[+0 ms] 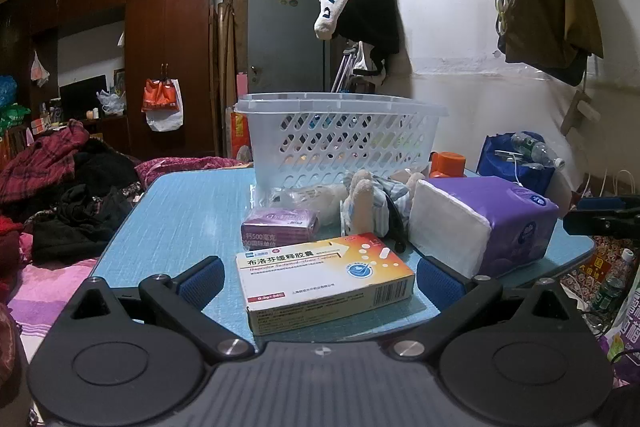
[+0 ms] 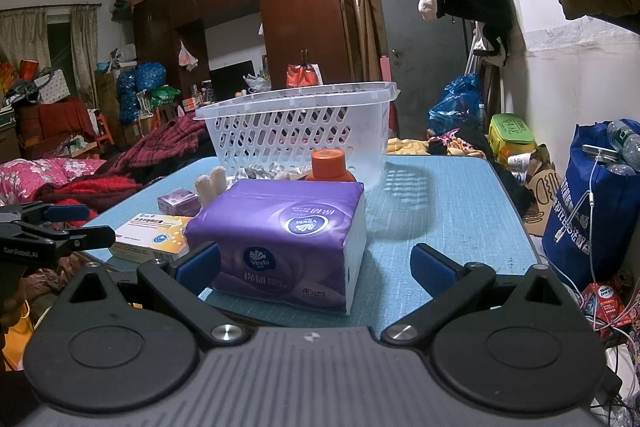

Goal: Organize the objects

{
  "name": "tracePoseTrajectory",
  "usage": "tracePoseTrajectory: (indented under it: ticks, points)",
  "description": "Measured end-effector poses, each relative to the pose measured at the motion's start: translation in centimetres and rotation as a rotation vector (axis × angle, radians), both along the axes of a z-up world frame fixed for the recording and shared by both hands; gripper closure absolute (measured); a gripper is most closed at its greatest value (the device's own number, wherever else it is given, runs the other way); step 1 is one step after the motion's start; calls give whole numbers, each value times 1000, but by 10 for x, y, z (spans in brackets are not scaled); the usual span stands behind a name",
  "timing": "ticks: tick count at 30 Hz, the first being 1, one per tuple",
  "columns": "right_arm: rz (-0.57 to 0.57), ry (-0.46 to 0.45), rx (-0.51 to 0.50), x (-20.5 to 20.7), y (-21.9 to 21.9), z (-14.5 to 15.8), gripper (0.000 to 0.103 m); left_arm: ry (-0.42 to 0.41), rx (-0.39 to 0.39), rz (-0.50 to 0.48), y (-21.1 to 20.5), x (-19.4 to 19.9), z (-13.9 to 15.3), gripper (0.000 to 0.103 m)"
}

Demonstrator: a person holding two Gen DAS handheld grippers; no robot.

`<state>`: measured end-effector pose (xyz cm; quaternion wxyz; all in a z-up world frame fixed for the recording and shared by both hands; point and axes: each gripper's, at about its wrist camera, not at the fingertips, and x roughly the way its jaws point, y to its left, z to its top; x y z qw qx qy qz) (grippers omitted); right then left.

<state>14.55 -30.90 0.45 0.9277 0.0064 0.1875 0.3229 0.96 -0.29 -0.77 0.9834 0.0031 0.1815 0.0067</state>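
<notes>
A clear plastic basket [image 1: 340, 135] [image 2: 296, 125] stands at the far side of the blue table [image 1: 180, 219] [image 2: 440, 211]. In front of it lie a white-and-orange medicine box [image 1: 324, 277] [image 2: 150, 233], a small purple box [image 1: 278, 227] [image 2: 178, 201], a plush toy [image 1: 364, 201] [image 2: 212, 183], a purple tissue pack [image 1: 484, 223] [image 2: 284, 239] and an orange-capped bottle [image 1: 448, 163] [image 2: 329, 166]. My left gripper [image 1: 318, 281] is open around the medicine box, not touching. My right gripper [image 2: 316, 267] is open, its left finger beside the tissue pack.
A bed with piled clothes [image 1: 60, 195] lies left of the table. A blue bag with bottles [image 2: 600, 203] stands to the right by the wall. Wardrobes [image 1: 160, 39] and a grey door [image 1: 284, 35] are behind. Jackets hang on the right wall.
</notes>
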Motion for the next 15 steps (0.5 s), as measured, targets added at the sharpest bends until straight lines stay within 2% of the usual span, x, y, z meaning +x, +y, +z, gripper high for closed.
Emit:
tracePoseTrajectory:
  ticks: [15]
  points:
    - [0,1,-1,0,0,0,0,3,2,-1,1,0,-2,0]
